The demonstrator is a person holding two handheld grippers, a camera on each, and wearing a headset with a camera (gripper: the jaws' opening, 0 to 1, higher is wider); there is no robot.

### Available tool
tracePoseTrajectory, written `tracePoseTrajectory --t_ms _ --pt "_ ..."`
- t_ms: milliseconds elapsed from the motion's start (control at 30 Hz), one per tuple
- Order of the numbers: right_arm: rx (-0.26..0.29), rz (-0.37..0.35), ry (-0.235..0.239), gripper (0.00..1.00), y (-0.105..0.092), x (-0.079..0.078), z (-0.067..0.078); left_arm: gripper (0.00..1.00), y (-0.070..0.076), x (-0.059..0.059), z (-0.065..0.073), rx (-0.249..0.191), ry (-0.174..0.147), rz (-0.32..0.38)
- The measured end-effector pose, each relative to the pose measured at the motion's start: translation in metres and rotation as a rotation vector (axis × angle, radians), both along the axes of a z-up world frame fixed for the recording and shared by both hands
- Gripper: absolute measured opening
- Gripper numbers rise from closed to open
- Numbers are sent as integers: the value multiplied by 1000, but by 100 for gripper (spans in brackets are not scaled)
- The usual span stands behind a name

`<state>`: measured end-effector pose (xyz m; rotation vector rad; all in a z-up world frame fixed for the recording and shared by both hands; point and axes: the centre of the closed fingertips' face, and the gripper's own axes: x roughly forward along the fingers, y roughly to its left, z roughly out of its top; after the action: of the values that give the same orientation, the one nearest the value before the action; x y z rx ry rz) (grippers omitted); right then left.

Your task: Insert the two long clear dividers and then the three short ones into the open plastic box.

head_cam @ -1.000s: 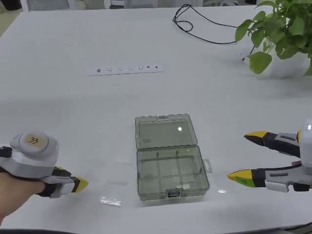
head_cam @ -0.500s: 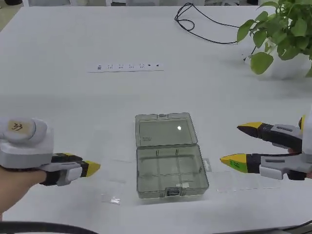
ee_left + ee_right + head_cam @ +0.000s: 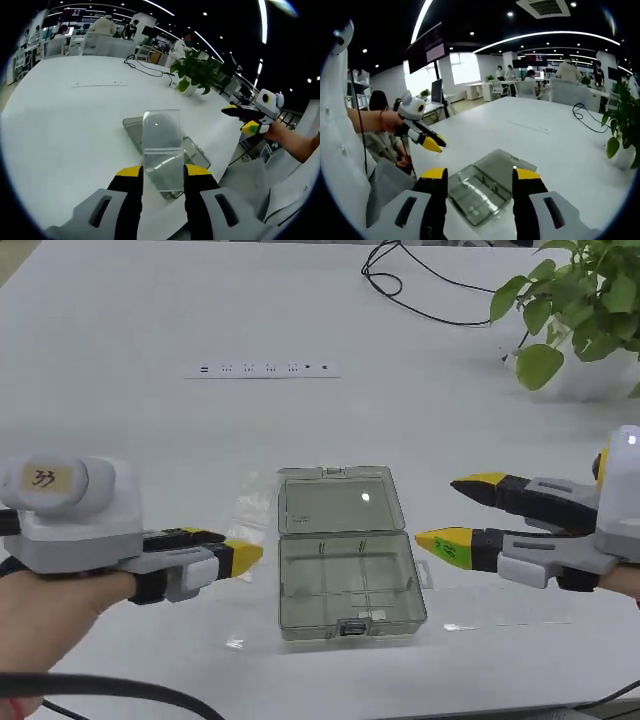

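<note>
Smoky-grey plastic forms the box (image 3: 345, 590), which sits open near the front edge of the white tabletop (image 3: 150, 420), its lid (image 3: 338, 498) laid flat behind the base. Thin partition lines show inside the base, though how many pieces are seated there cannot be told. The left tongs (image 3: 248, 554) hover just left of the box, clamped on a clear divider (image 3: 161, 137). In the left gripper view it stands upright between the two yellow-tipped jaws, with the box partly seen through it. In the head view it reads as a faint clear sheet beside the lid's left edge. The right tongs (image 3: 460, 512) hang just to the right of the box, jaws spread wide with nothing between them. More clear pieces lie flat on the tabletop: a small one (image 3: 235, 643) off the box's front left corner and a long strip (image 3: 505, 621) to its right. Farther back are a white power strip (image 3: 265, 368), a black cable (image 3: 420, 290) and a potted plant (image 3: 575, 300).
</note>
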<state>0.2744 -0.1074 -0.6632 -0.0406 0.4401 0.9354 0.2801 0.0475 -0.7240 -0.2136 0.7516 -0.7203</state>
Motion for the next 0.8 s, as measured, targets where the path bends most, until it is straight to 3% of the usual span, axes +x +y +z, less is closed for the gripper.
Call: tracePoseTrajectory --t_ms 133,233,400,533,800 --pt "30 -29 50 47 10 -1 1 30 -17 -2 8 -32 -18 -16" --pt "38 -40 57 41 18 -2 1 30 -29 -3 12 -42 -33 -34" --pt "95 -81 117 34 25 -3 -2 30 -42 -3 17 -65 -49 -44" --pt "127 -97 138 29 37 -5 -2 30 -53 -7 19 -64 -65 -72" --pt "149 -135 195 23 46 -8 -10 30 -69 -12 23 -85 -89 -100"
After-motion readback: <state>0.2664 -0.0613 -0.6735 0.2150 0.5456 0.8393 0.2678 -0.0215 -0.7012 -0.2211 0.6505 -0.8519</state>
